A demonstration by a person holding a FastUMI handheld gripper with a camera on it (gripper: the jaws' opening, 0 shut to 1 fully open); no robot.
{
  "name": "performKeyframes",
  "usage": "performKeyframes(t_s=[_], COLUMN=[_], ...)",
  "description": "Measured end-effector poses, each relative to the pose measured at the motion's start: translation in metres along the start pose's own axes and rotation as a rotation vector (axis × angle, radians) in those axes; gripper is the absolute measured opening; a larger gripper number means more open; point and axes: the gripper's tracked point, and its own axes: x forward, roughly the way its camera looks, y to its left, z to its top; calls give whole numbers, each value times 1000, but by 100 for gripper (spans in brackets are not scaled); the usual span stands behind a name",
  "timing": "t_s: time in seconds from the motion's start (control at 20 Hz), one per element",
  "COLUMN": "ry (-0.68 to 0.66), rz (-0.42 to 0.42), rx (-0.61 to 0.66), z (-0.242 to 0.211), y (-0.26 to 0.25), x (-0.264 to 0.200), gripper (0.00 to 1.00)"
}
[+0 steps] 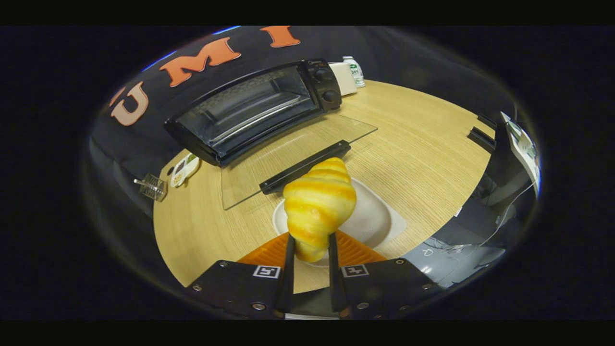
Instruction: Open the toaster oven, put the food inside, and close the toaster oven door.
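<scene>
A yellow croissant [319, 204] sticks up between my two fingers, and my gripper [311, 240] is shut on its lower end. It hangs above a white plate [375, 216] on the wooden table [423, 144]. Beyond it stands a black toaster oven [254, 108] with its glass door [288, 154] folded down flat, the dark handle bar [305, 166] nearest me. The oven's cavity is open and a wire rack shows inside. Two knobs [327, 84] sit on the oven's right side.
A white box [344, 78] and a small bottle [354, 71] stand to the right of the oven. A small wire holder [153, 187] and a printed card [184, 170] lie by the oven's left. Dark equipment and cables stand past the table's right edge.
</scene>
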Motion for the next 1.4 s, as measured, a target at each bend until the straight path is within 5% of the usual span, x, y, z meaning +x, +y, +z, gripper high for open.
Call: performKeyframes(t_s=[0.5,1.0,1.4], ry=[-56,-128,-127], rz=[275,528,559], rx=[211,316,402], z=[53,127,170], y=[46,107,135], x=[-35,2,68], gripper=[31,31,31])
